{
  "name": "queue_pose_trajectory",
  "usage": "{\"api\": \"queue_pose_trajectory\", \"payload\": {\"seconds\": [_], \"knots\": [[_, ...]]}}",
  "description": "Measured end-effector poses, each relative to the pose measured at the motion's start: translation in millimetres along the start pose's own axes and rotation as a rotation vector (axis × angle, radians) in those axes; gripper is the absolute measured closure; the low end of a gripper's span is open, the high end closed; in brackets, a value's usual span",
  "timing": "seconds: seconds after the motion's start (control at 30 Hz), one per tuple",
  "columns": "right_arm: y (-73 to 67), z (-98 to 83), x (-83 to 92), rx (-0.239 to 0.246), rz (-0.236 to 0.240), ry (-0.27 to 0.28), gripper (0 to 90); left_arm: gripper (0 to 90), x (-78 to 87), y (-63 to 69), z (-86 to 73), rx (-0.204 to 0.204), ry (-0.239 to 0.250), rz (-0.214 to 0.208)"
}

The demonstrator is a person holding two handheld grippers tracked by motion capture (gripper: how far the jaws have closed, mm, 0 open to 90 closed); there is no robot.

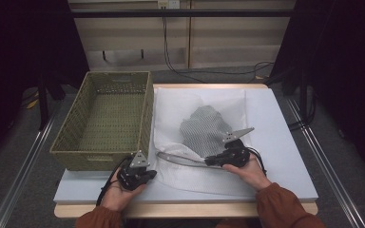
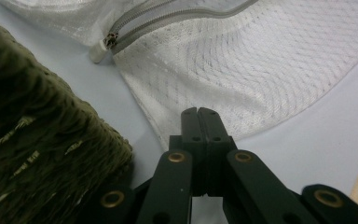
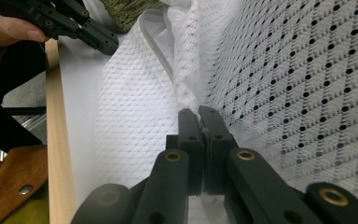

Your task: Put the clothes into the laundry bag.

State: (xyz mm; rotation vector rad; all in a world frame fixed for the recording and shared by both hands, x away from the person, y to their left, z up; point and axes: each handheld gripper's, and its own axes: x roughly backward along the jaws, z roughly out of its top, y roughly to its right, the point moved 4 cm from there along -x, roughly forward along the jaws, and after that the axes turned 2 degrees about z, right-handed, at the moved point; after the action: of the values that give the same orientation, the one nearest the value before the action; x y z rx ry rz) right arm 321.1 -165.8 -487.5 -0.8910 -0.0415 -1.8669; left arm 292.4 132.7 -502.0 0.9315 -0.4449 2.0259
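A white mesh laundry bag (image 1: 180, 178) lies on the table pad with a grey dotted-mesh garment (image 1: 202, 128) in its open mouth. My right gripper (image 1: 208, 161) is shut on the bag's raised opening edge (image 3: 186, 88), right beside the garment (image 3: 307, 93). My left gripper (image 1: 153, 174) rests at the bag's near left corner by the basket. Its jaws are pressed together with their tips (image 2: 199, 112) over the bag's edge (image 2: 242, 74); I cannot tell whether any mesh is pinched. The grey zipper (image 2: 168, 21) ends at its pull (image 2: 106, 43), ahead and to the left.
An empty green woven basket (image 1: 71, 128) stands on the table's left side, its corner (image 2: 37, 140) close beside my left gripper. The pale pad (image 1: 285, 142) extends to the right of the bag. The wooden table edge (image 3: 56, 140) runs along the near side.
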Motion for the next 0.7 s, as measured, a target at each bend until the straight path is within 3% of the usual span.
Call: {"api": "queue_pose_trajectory", "payload": {"seconds": [0.27, 0.53, 0.7], "knots": [[-0.3, 0.5, 0.4, 0.002, -0.002, 0.001, 88.4, 90.0, 17.3, 9.1, -6.7, 0.026, 0.006, -0.047], [-0.7, -0.2, -1.2, 0.004, 0.001, -0.003, 88.3, 90.0, 22.9, 28.8, -15.3, -0.021, -0.036, -0.095], [-1.7, -2.1, -4.5, 0.007, 0.006, -0.02, 87.4, 90.0, 29.0, 34.1, -23.8, -0.011, -0.058, -0.106]]}}
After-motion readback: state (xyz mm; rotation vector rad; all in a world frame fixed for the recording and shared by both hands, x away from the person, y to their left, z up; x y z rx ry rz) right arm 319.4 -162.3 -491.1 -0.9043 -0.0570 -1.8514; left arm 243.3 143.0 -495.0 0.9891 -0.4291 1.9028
